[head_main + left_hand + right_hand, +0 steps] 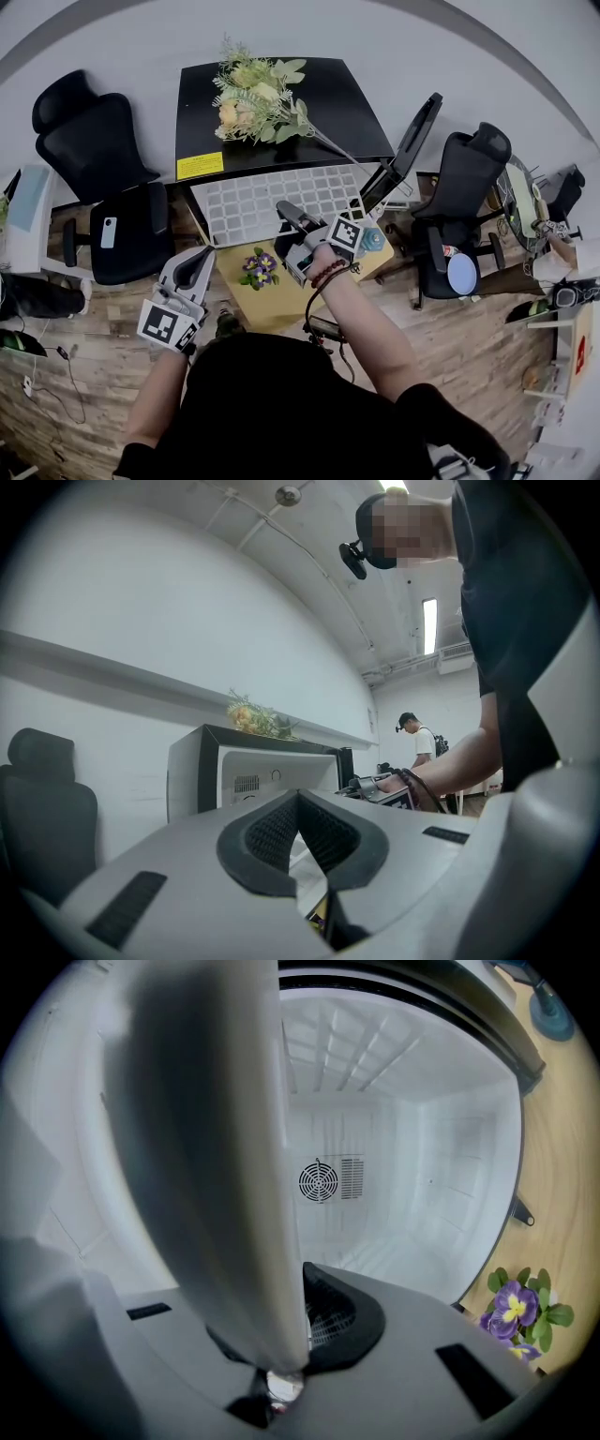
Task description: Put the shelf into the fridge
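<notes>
Wood-floored office. The white lattice shelf [272,202], clamped in the right gripper [289,217], is held at the black fridge [328,103] mouth; seating judged outstanding. Left gripper [199,262] closed, empty.

Looks like an office-type workroom to me: black swivel chairs [98,155] on a wood-look floor [84,375], plain white walls [141,37], strip lights [429,625] overhead, another person [420,747] standing in the back.

Head view looks steeply down over the fridge [347,112]; left gripper view faces it from low nearby; right gripper view peers closely inside; all share it.
</notes>
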A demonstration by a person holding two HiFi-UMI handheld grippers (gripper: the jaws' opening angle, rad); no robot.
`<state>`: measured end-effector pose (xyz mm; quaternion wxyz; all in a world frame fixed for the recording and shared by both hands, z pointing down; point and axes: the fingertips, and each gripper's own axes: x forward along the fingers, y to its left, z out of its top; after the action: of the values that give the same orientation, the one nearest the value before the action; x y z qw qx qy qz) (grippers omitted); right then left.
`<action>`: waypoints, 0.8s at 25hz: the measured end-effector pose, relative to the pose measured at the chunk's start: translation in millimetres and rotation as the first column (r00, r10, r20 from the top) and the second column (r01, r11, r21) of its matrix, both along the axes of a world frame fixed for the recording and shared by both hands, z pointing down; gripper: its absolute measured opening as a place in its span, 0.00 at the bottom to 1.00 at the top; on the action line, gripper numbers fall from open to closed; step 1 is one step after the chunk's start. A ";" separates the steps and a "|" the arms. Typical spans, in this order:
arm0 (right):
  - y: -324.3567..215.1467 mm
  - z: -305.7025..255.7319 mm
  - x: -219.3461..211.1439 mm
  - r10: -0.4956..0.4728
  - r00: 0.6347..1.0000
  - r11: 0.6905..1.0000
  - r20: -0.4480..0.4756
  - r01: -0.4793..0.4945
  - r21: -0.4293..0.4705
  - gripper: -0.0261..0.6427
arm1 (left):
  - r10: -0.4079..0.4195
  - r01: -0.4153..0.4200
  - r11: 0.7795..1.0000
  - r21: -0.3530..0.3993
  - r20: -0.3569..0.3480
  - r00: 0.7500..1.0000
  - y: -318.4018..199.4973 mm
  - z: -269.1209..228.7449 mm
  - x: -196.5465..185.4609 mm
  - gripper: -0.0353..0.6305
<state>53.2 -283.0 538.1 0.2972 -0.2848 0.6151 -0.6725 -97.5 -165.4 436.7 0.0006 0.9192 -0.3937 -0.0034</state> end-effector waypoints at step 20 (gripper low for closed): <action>-14.7 -2.3 -2.0 0.006 1.000 1.000 -0.021 -0.006 0.018 0.10 | 0.022 -0.022 1.000 -0.007 -0.008 1.000 4.6 1.2 -4.7 0.08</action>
<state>51.1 -297.7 535.8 0.2951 -0.2910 0.6234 -0.6630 -102.2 -160.9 437.9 0.0056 0.9234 -0.3837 -0.0053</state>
